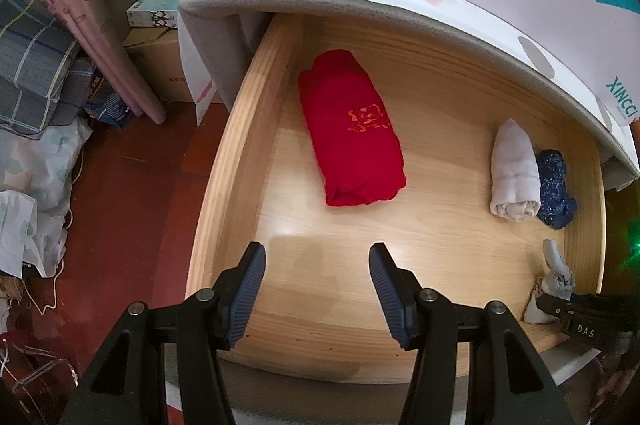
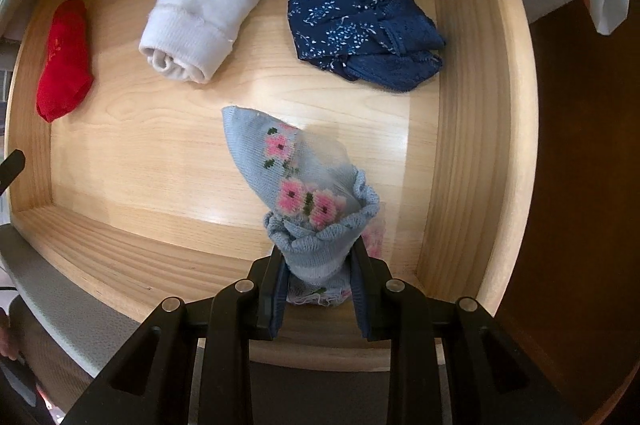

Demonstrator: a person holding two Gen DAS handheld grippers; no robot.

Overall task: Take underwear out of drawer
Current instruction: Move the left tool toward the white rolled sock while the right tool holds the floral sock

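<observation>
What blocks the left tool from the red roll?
Nothing visible. The left tool is open over bare drawer floor, and the red roll lies straight ahead. The white roll sits off to the right.

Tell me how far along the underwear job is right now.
Done: the drawer is open. In hand: the right hand-held gripper is shut on the light blue floral piece. Left: the red, white and navy rolls; the left hand-held gripper is open, empty.

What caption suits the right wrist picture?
Right gripper pinching a light-blue flowered garment inside the wooden drawer.
</observation>
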